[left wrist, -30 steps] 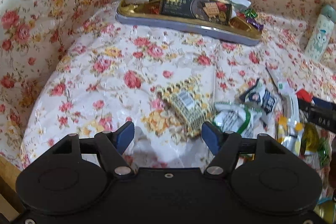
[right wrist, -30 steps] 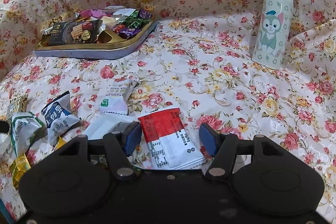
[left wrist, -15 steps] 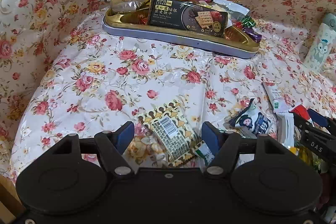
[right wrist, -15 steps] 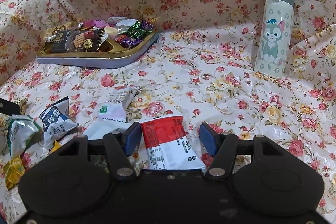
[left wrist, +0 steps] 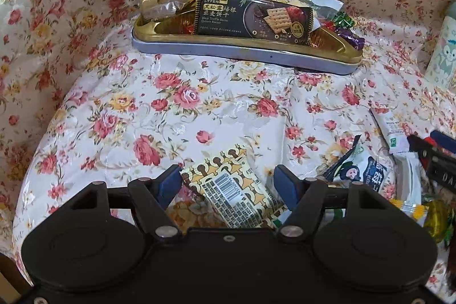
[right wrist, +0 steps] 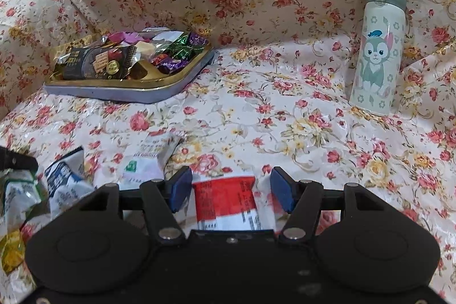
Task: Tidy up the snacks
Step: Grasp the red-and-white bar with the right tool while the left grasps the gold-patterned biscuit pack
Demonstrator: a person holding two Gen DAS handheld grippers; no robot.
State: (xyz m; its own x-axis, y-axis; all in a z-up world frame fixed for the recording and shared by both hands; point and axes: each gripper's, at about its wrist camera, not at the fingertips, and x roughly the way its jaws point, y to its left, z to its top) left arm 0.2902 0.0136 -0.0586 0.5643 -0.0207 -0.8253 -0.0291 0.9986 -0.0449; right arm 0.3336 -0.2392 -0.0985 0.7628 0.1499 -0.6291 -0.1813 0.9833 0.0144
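A yellow patterned snack packet with a barcode lies on the floral cloth between the fingers of my left gripper, which is open; the pads stand beside it without pressing. My right gripper is open too, straddling a red and white packet that lies flat on the cloth. At the back sits a gold-lined tin tray heaped with snacks, a black cracker packet on top. The same tray shows far left in the right wrist view.
Loose packets lie between the grippers: a blue and white one, a white one with a green mark, a green and white one. A cat-print bottle stands at the back right. Floral cloth rises behind the tray.
My left gripper has moved in over the yellow patterned packet, which now lies between its fingers. The right gripper has barely shifted; the red and white packet sits a little lower in its view.
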